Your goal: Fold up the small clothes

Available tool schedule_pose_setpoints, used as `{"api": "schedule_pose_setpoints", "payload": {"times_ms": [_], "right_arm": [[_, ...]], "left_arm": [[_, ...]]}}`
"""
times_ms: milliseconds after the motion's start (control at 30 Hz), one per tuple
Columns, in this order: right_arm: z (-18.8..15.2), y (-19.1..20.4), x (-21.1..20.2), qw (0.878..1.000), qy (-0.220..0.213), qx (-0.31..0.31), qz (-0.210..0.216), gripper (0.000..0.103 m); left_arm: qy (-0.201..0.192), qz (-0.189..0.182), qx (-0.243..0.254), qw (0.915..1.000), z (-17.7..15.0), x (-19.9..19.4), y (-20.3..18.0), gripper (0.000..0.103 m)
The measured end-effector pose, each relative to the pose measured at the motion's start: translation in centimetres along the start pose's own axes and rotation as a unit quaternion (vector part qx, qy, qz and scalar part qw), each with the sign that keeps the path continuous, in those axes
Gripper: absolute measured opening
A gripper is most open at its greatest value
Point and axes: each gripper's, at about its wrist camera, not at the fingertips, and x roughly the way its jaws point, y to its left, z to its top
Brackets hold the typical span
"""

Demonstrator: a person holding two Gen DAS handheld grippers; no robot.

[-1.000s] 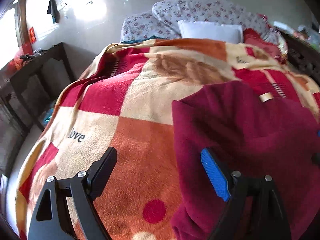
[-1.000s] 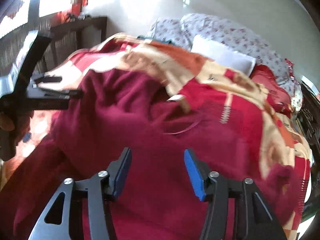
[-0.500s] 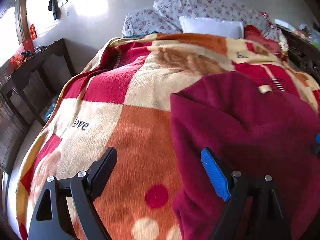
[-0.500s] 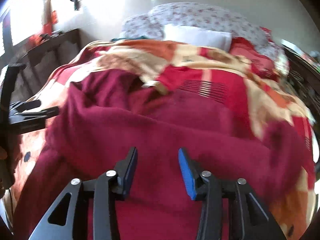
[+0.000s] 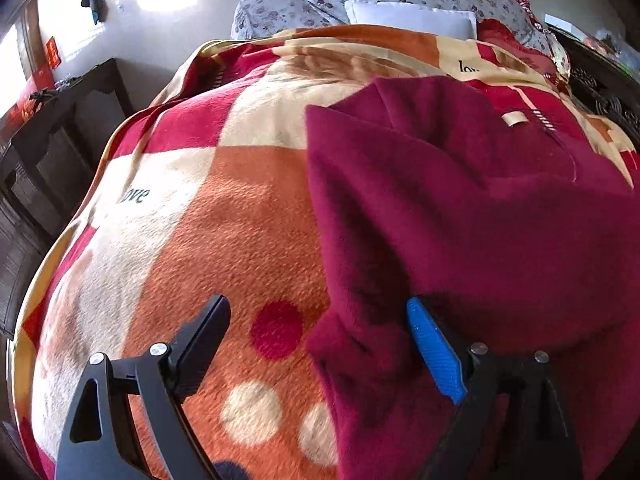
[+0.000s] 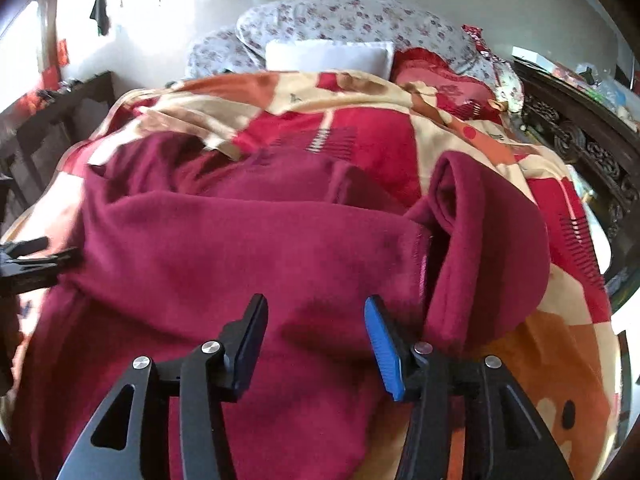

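A dark red top [image 5: 460,208] lies spread out on a blanket [image 5: 224,216] with red, orange and cream squares, on a bed. One sleeve [image 6: 492,240] is folded over on the right side.

The left hand-held gripper [image 5: 316,332] hangs over the top's left edge. Its jaws are wide apart and grip nothing. The edge of the top lies under the gap.

The right hand-held gripper [image 6: 316,336] is over the middle of the top. Its jaws have just been opening and nothing is pinched between them.

Pillows [image 6: 328,56] sit at the far end.
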Motion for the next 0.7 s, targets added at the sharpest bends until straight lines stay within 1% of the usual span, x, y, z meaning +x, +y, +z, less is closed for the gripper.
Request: {"api": "schedule_pose_setpoints", "payload": {"times_ms": [33,100,167,267,300,333,433,533,600,700], "right_arm": [[-0.2,0.2,-0.5,1.0,-0.003,0.0,0.004,0.058],[-0.7,0.5,-1.0,1.0,-0.005,-0.001,0.003,0.066],[-1.5,0.8,-0.6,1.0,0.003,0.0,0.006,0.07],[-2.6,0.8,1.5,0.999,0.039,0.003,0.007,0.071],[-2.8,0.7,1.4,0.999,0.039,0.005,0.01,0.071],[-2.9,0.6,0.8,0.999,0.033,0.009,0.014,0.071],[-3.2,-0.4,-1.6,0.999,0.012,0.033,0.036,0.071],[-4.1,-1.8,-4.6,0.999,-0.017,0.046,0.025,0.074],[-4.8,-3.1,-5.8,0.998,-0.026,0.06,0.015,0.076],[-5.4,-4.8,-6.4,0.996,-0.023,0.081,0.0,0.076]], "left_arm": [[-0.004,0.002,0.002,1.0,-0.2,-0.5,0.1,0.089],[-0.009,0.006,0.007,0.9999,-0.7,-1.2,0.2,0.089],[-0.006,0.003,0.007,1.0,-1.1,-1.3,0.2,0.089],[0.005,0.011,0.012,0.9999,-1.8,-0.7,-0.4,0.089],[0.004,0.013,0.012,0.9998,-2.0,-0.6,-0.5,0.089],[0.003,0.015,0.009,0.9998,-2.0,-0.8,-0.5,0.089],[-0.001,0.002,0.002,1.0,-2.1,-2.4,-0.4,0.089],[-0.022,-0.007,0.004,0.9997,-2.0,-4.5,-0.9,0.089],[-0.034,-0.014,0.009,0.9993,-1.9,-5.6,-1.5,0.089],[-0.041,-0.035,0.018,0.9984,-1.8,-6.6,-3.1,0.089]]}}
